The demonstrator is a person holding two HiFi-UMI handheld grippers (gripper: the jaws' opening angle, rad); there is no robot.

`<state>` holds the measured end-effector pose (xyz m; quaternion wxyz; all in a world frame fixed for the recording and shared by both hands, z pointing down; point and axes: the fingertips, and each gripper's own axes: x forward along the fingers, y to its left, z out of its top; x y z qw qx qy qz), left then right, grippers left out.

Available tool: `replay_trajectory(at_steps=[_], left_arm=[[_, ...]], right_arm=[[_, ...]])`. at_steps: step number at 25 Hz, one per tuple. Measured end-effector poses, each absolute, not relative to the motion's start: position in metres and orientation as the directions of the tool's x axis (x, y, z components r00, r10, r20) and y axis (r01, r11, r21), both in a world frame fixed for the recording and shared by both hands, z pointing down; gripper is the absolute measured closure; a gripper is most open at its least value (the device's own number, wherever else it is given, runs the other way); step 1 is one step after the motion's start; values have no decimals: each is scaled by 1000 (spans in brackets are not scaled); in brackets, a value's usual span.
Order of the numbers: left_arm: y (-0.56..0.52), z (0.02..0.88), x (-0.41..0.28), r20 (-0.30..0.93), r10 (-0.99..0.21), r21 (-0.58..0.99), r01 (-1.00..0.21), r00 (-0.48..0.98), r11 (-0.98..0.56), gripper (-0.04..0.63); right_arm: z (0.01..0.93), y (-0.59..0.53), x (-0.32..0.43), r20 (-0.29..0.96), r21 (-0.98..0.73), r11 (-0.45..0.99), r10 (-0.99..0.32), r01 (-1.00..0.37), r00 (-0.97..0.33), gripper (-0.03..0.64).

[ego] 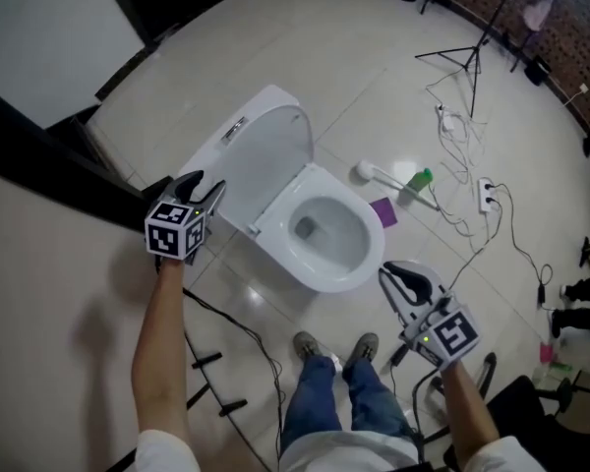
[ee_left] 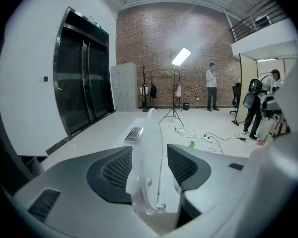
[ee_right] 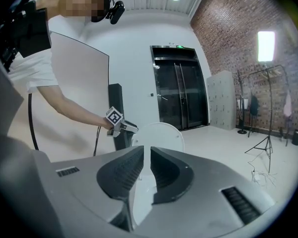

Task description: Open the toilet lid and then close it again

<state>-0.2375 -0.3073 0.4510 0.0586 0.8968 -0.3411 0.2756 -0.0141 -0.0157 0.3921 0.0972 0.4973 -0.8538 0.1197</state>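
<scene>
The toilet lid (ego: 267, 155) is standing up, leaning back behind the white toilet (ego: 374, 236). The left gripper (ego: 205, 187) is holding its jaws wide apart around the lid's edge, not squeezing it. The right gripper (ego: 405, 275) is hanging near the toilet's front, its jaws only a tiny bit apart, holding nothing.

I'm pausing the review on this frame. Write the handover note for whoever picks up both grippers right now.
Left gripper: open, jaws astride the edge of the raised toilet lid, pads not pressing.
Right gripper: jaws barely apart, empty, off to the side of the bowl.
Done: lid is up, back against the tank.
Left: grip the lid and lower it onto the bowl.
</scene>
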Motion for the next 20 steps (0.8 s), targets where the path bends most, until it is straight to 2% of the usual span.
replay_trajectory(at_steps=[5, 6, 7, 8, 9, 13, 17, 20], left_arm=[[-332, 482, -230, 592, -539, -60, -635, 599, -771, 384], [-334, 484, -229, 596, -531, -49, -633, 602, -772, 428], [-334, 483, -229, 598, -526, -40, -633, 605, -773, 441], [-334, 482, -228, 598, -522, -35, -631, 608, -775, 533], [-332, 480, -227, 598, -517, -33, -626, 612, -779, 563], [-299, 476, -209, 611, -482, -69, -564, 628, -823, 571], [-223, 479, -169, 612, -477, -173, -482, 631, -859, 568], [-144, 510, -128, 633, -459, -287, -362, 624, -887, 561]], right_arm=[[410, -8, -4, 291, -128, 432, -844, -893, -450, 583], [413, -5, -3, 296, -133, 427, -844, -894, -447, 583], [416, -3, -1, 299, -135, 422, -845, -896, -443, 583], [418, -1, 2, 299, -136, 418, -847, -898, -439, 583], [420, 2, 5, 300, -137, 415, -848, -900, -437, 583], [424, 14, 13, 297, -148, 410, -849, -900, -436, 583], [421, 26, 22, 276, -153, 413, -854, -898, -440, 583], [428, 37, 33, 273, -152, 412, -856, -899, -439, 583]])
